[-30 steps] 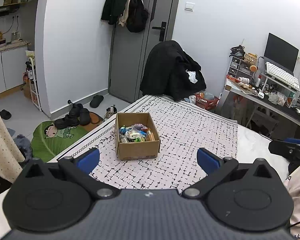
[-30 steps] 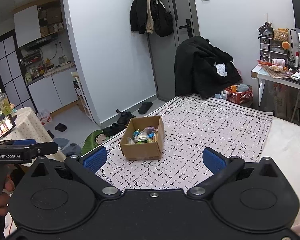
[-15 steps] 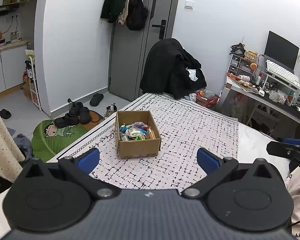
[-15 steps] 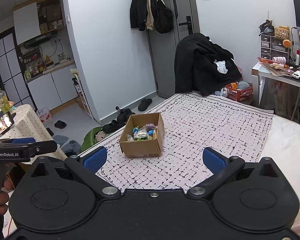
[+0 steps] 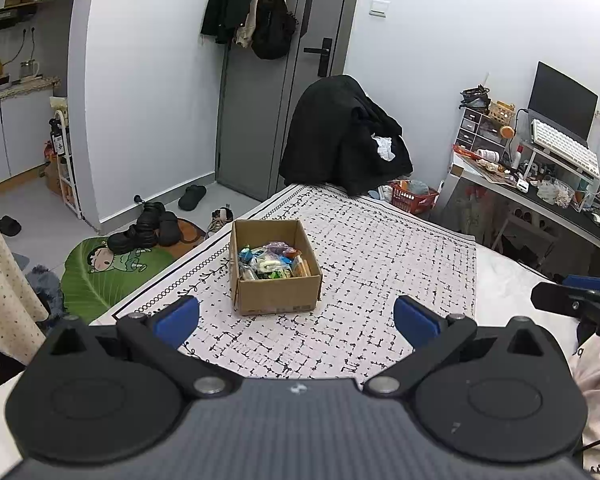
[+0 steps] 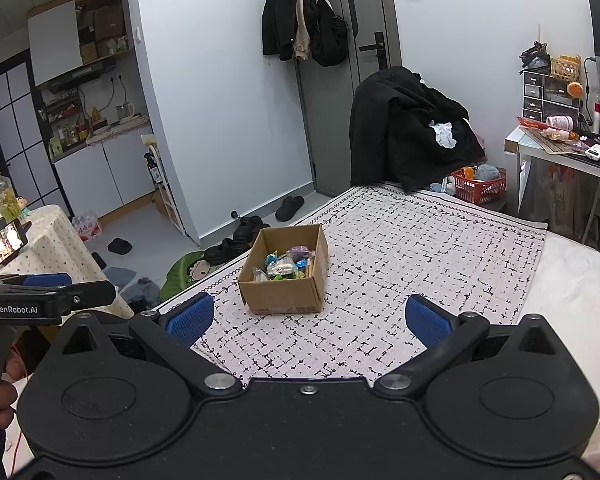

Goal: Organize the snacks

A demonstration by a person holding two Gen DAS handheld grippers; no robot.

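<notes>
An open cardboard box (image 5: pixel 278 295) (image 6: pixel 284 294) stands on a white cloth with a black dash pattern (image 5: pixel 372 280) (image 6: pixel 420 264). Several wrapped snacks (image 5: pixel 270 262) (image 6: pixel 286 266) lie inside it. My left gripper (image 5: pixel 296 318) hovers short of the box, open, with nothing between its blue pads. Likewise my right gripper (image 6: pixel 308 318) hangs open and empty, well back from the box. The right gripper's tip (image 5: pixel 572 300) shows at the right edge of the left wrist view; the left gripper's tip (image 6: pixel 48 298) at the left edge of the right wrist view.
Left of the cloth the floor drops away, with a green mat (image 5: pixel 100 272), black shoes (image 5: pixel 148 228) and slippers. A chair draped in a black coat (image 5: pixel 340 136) stands beyond the far edge, beside a red basket (image 5: pixel 412 198) and a cluttered desk (image 5: pixel 540 184). A dotted tablecloth (image 6: pixel 52 240) is at left.
Both grippers have tilted or drifted slightly, so the box sits a little lower and nearer in each view. Their jaws stay wide apart.
</notes>
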